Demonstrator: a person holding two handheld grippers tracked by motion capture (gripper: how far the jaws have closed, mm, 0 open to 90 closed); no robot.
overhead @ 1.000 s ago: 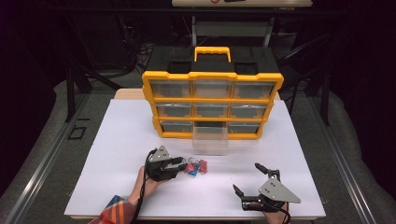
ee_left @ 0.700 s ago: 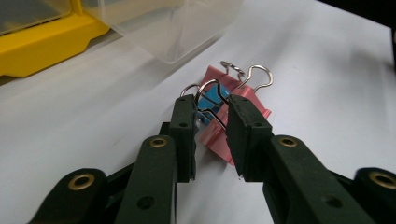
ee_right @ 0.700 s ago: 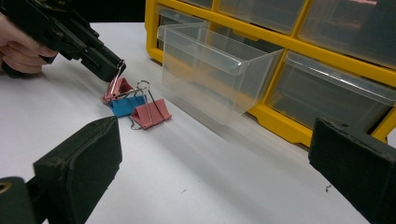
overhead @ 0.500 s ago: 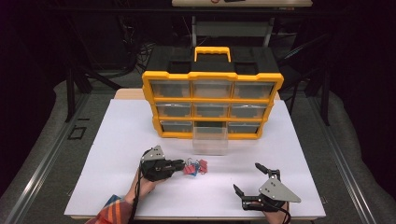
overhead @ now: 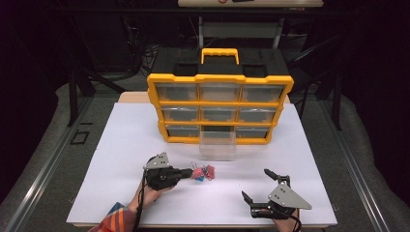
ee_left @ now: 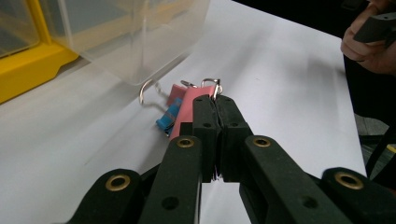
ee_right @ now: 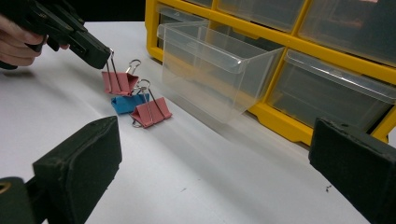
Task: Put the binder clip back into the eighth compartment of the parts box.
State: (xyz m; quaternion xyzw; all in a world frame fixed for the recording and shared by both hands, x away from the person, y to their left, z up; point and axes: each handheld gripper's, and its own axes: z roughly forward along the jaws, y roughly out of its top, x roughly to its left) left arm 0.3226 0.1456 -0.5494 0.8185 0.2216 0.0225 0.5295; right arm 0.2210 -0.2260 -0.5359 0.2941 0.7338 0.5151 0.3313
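Pink binder clip (ee_right: 119,82) was gripped by its wire handle in left tool (overhead: 189,172) | right tool (overhead: 258,194) was held open | clear drawer (overhead: 217,144) not yet filled

The left gripper (ee_left: 215,105) has its two black jaws pressed together on the wire handle of a pink binder clip (ee_left: 187,105). A blue binder clip (ee_left: 167,120) lies against its left side on the white table (ee_left: 289,84). Just behind stands a clear plastic drawer (ee_left: 135,32), beside the yellow organizer (ee_left: 28,70). A hand (ee_left: 369,44) shows top right.
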